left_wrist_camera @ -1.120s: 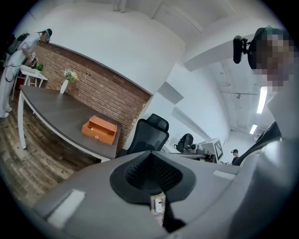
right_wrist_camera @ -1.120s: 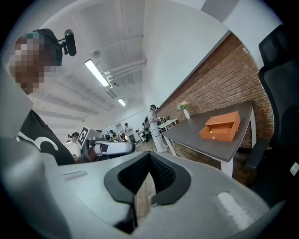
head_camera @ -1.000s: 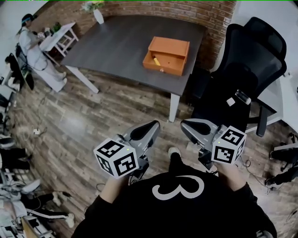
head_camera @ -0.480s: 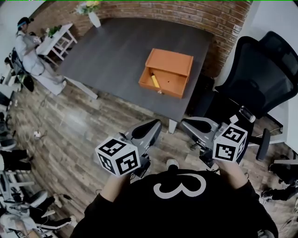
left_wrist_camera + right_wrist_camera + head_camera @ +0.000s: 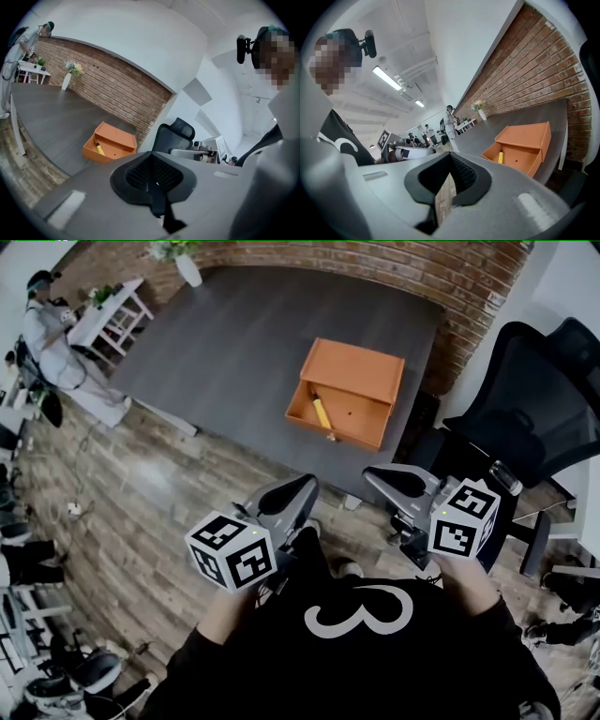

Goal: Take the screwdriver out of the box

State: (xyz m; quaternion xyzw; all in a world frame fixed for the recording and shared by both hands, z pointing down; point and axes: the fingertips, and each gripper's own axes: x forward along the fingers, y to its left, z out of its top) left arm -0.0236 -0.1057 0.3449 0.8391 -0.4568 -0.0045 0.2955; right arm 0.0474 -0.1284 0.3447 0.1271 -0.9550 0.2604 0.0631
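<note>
An open orange box (image 5: 349, 390) lies on the dark grey table (image 5: 234, 343), near its front edge. A yellow-handled screwdriver (image 5: 321, 414) lies inside it at the left. Both grippers are held over the wood floor short of the table, pointing toward the box. My left gripper (image 5: 298, 491) is shut and empty; its own view shows the box (image 5: 110, 145) and screwdriver (image 5: 99, 149) ahead to the left. My right gripper (image 5: 380, 476) is shut and empty too, with the box (image 5: 520, 147) and screwdriver (image 5: 501, 156) ahead to its right.
A black office chair (image 5: 525, 399) stands right of the table. A white vase (image 5: 186, 268) sits at the table's far left corner, by the brick wall (image 5: 394, 263). A person (image 5: 47, 329) stands at a small white table (image 5: 108, 310) at far left.
Both grippers and the head have come closer to the table, so the box sits lower and larger in view. Neither gripper's jaws have changed.
</note>
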